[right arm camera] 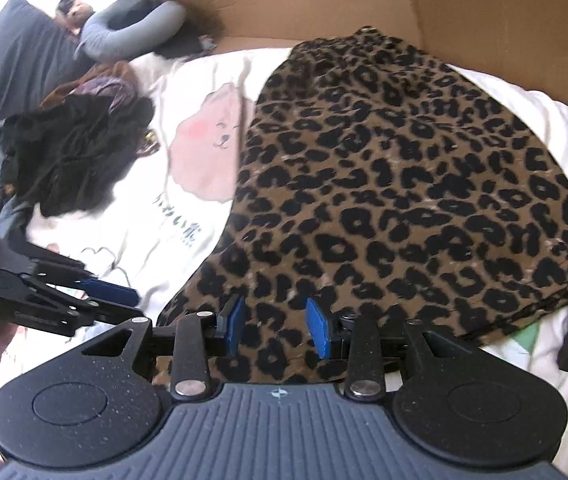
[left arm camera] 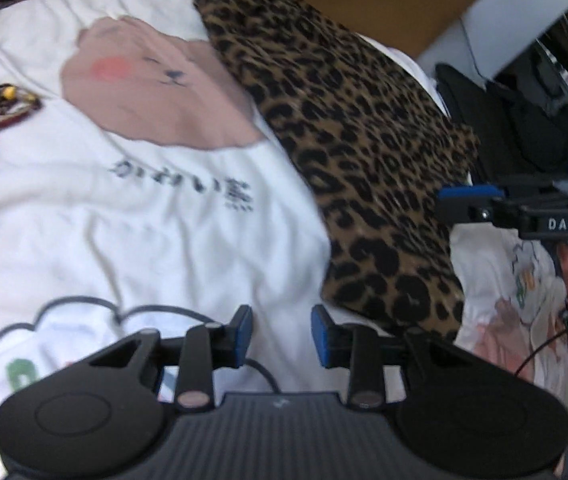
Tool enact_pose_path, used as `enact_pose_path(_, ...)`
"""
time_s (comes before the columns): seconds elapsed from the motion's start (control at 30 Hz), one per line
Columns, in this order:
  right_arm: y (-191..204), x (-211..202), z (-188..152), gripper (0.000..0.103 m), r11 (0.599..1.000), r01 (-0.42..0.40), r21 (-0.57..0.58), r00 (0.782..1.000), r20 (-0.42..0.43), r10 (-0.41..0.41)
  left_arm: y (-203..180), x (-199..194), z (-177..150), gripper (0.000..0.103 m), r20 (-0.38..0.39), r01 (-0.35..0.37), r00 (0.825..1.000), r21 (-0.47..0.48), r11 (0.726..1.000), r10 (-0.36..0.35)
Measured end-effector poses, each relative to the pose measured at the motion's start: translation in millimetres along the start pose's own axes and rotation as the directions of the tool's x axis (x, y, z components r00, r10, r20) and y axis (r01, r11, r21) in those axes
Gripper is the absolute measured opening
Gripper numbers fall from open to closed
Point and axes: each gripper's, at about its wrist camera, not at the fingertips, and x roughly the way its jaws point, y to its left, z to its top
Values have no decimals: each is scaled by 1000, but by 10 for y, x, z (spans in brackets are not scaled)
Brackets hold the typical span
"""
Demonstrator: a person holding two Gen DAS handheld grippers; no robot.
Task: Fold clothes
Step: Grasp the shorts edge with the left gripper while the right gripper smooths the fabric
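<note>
A leopard-print garment [left arm camera: 364,152] lies flat on a white bedsheet with a bear print [left arm camera: 155,92]. It also shows in the right wrist view [right arm camera: 404,184], filling the middle and right. My left gripper [left arm camera: 281,330] is open and empty over the white sheet, just left of the garment's near corner. My right gripper [right arm camera: 273,326] is open, its blue pads over the garment's near edge. The right gripper also shows in the left wrist view [left arm camera: 468,200] beside the garment's right edge. The left gripper shows in the right wrist view [right arm camera: 107,292] at the left.
A crumpled black garment [right arm camera: 75,156] lies on the sheet at the left, with patterned cloth [right arm camera: 103,88] behind it. A grey neck pillow [right arm camera: 131,28] and a dark pillow [right arm camera: 15,56] lie beyond. A cardboard box [right arm camera: 404,4] stands behind the bed. Dark bags [left arm camera: 524,120] sit at the right.
</note>
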Motion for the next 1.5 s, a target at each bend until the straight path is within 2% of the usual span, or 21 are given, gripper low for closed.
enact_pose_path(0.1, -17, 69, -32, 41, 1000, 16, -10, 1000, -23, -16, -100, 59, -26, 41, -6, -5, 1000, 39, 999, 6)
enact_pose_path(0.33, -245, 132, -91, 38, 995, 83, 47, 995, -63, -80, -223, 139, 46, 41, 3, -12, 1000, 72, 997, 12)
enact_pose_path(0.5, -278, 146, -123, 37, 994, 106, 26, 992, -74, -103, -139, 34, 138, 40, 59, 81, 995, -31, 996, -79)
enact_pose_path(0.6, -318, 152, -139, 30, 993, 113, 27, 991, -78, -111, -119, 1, 173, 40, 84, 119, 990, -53, 991, -114)
enact_pose_path(0.9, -365, 179, -136, 29, 994, 108, 19, 991, -87, -106, -173, 119, 62, 40, 26, 127, 992, 8, 992, -127)
enact_pose_path(1.07, -376, 183, -137, 29, 995, 101, 15, 991, -88, -99, -150, 186, 76, 39, 48, 133, 990, -3, 991, -133)
enact_pose_path(1.13, -380, 183, -137, 29, 995, 98, 12, 991, -88, -97, -146, 209, 90, 29, 55, 147, 988, -2, 989, -147)
enact_pose_path(1.17, -383, 183, -137, 28, 995, 97, 10, 992, -88, -96, -141, 215, 89, 10, 57, 155, 986, -4, 988, -155)
enact_pose_path(1.5, -408, 200, -151, 28, 996, 87, 0, 992, -91, -87, 30, -18, 61, 4, 86, 226, 972, -74, 971, -219)
